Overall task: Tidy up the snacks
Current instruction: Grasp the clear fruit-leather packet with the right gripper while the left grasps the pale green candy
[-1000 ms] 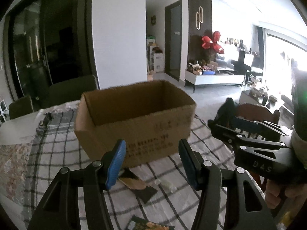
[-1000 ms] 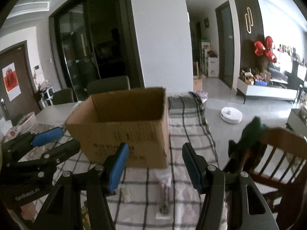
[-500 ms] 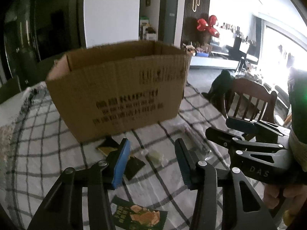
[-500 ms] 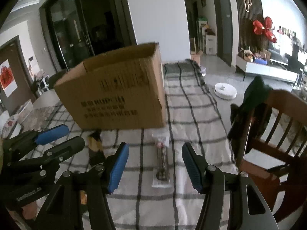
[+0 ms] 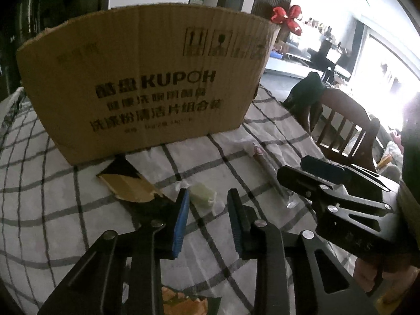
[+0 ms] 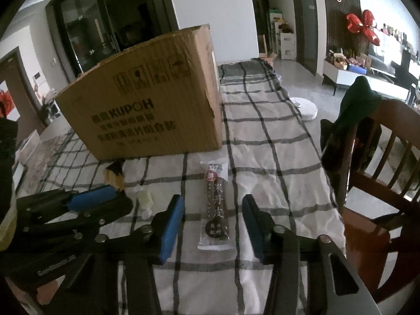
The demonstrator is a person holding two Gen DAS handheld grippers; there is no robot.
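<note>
Home – dining table [image 6: 262, 136] (wooden chair [image 6: 380, 162]); lounge

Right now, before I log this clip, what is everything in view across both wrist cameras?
Cardboard box: one, brown, printed black, standing on the table.
Tablecloth: one, white with black checks, covering the table.
Long snack stick: one, dark in a clear wrapper, flat between the right fingers.
Small wrapped sweet: one, pale green, just ahead of the left fingers.
Black and tan packet: one, by the box's base.
Green and orange packet: one, bottom edge of the left view.
Wooden chair: one, brown, dark cloth over it.
Left gripper: open.
Right gripper: open.
</note>
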